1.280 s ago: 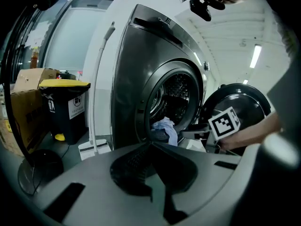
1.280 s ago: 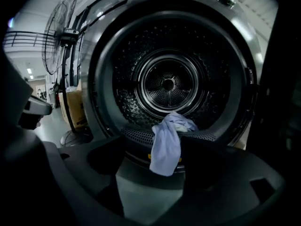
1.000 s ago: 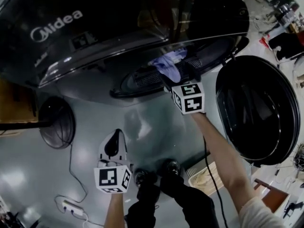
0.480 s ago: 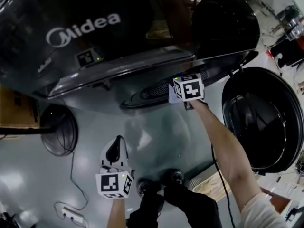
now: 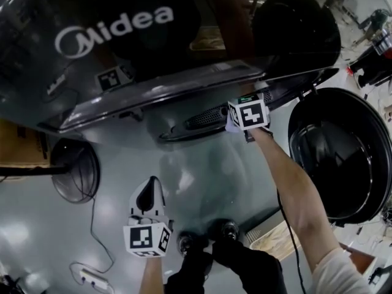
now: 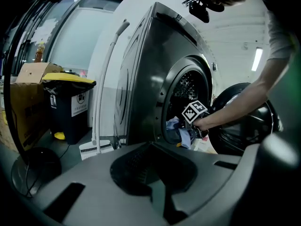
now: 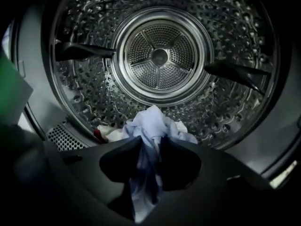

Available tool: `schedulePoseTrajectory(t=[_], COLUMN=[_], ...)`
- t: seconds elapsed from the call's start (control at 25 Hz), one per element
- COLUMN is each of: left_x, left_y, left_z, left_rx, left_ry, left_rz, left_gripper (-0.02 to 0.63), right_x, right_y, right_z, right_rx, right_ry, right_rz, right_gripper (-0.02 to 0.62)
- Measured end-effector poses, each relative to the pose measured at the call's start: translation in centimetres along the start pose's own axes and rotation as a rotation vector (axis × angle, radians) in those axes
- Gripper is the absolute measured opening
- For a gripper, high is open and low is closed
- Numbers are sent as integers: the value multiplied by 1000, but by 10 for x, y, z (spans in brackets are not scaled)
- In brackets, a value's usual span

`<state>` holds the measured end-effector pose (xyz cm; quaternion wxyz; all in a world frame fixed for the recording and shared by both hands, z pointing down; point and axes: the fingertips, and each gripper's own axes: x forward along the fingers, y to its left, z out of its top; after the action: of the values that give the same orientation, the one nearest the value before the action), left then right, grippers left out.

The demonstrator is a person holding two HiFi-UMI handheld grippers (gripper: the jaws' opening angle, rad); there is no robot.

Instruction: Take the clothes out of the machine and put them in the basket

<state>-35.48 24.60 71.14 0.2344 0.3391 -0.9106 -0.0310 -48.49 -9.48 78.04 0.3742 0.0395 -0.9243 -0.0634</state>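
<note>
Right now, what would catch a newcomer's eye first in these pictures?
The shiny perforated steel drum fills the right gripper view, dotted all over with holes. At its front lip, the right gripper is closing its jaws on a crumpled pale blue cloth. In the head view, the round black door of the grey washing machine stands open at the right.
</note>
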Motion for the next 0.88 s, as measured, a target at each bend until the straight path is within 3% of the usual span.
schedulePoseTrajectory(t=[0.4,0.88], left_x=[-6,-63], left_y=[-12,-73], left_z=[11,89], left_rx=[18,13], left_ry=[6,44], left_rz=[-2,-57], left_gripper=[17,17], right_x=[-38,-206], right_y=[8,26], right_z=[12,42], right_rx=[36,45], right_ry=[-86,-208], right_rz=[46,67], right_gripper=[123,123])
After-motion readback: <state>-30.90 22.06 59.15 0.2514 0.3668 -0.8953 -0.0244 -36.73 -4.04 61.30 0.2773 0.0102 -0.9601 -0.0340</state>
